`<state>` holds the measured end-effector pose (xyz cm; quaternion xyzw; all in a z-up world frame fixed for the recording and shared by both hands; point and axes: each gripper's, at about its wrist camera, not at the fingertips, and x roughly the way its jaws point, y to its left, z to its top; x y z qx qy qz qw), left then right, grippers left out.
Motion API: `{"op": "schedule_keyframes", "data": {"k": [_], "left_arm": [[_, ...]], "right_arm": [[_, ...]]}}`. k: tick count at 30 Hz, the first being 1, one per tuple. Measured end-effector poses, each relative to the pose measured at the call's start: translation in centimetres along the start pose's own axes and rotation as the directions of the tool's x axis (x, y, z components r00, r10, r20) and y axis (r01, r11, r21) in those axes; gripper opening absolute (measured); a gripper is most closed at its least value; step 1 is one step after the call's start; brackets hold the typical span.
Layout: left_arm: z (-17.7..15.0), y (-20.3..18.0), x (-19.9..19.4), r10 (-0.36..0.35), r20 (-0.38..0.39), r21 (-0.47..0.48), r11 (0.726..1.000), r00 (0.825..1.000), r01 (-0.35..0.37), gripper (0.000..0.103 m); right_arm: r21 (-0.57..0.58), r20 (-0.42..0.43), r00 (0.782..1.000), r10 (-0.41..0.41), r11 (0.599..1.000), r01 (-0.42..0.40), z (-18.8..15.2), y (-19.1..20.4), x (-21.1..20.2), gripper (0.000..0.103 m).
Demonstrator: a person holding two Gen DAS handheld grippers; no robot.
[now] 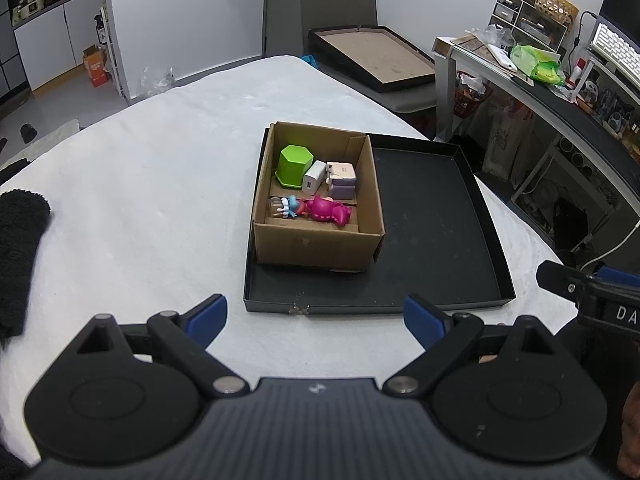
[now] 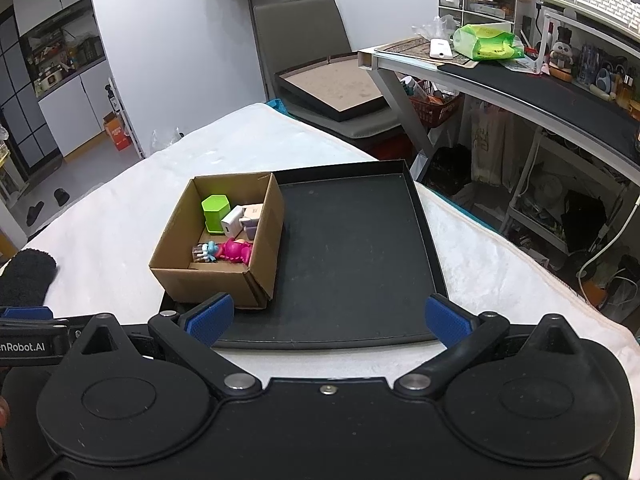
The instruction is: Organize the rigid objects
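A cardboard box (image 1: 316, 246) (image 2: 176, 276) stands in the left part of a shallow black tray (image 1: 432, 216) (image 2: 356, 248) on the white-covered table. Inside lie a green hexagonal container (image 1: 294, 164) (image 2: 215, 210), a white charger (image 1: 314, 176) (image 2: 232, 222), a pale purple block (image 1: 341, 180) (image 2: 253, 216), a pink toy figure (image 1: 328, 210) (image 2: 238, 250) and a small blue-and-white figure (image 1: 286, 208) (image 2: 206, 254). My left gripper (image 1: 316, 320) hovers open before the tray's near edge, holding nothing. My right gripper (image 2: 330, 320) is open and empty over the tray's near edge.
A black fuzzy cloth (image 1: 18, 256) (image 2: 26, 276) lies at the table's left edge. Behind the table a chair holds a second, brown-lined tray (image 1: 376, 58) (image 2: 332, 88). A cluttered desk (image 1: 540, 88) (image 2: 520, 80) stands to the right.
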<state>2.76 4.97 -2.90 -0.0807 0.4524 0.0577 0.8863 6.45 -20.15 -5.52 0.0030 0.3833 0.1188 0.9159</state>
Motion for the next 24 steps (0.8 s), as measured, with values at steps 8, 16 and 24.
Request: {"op": "schedule_keyframes", "data": {"k": [8, 16, 24], "left_arm": [[0.03, 0.20, -0.21, -0.007, 0.006, -0.003, 1.000, 1.000, 0.007, 0.094], [-0.11, 0.11, -0.44, -0.018, 0.015, 0.004, 1.000, 1.000, 0.017, 0.094], [-0.17, 0.28, -0.72, -0.032, 0.032, 0.010, 0.999, 0.999, 0.032, 0.094]], "right_arm": [[-0.005, 0.000, 1.000, -0.001, 1.000, 0.001, -0.03, 0.19, 0.00, 0.103], [-0.006, -0.003, 1.000, -0.002, 1.000, 0.002, -0.10, 0.28, 0.03, 0.103], [-0.005, -0.002, 1.000, 0.001, 1.000, -0.001, -0.11, 0.31, 0.00, 0.103]]}}
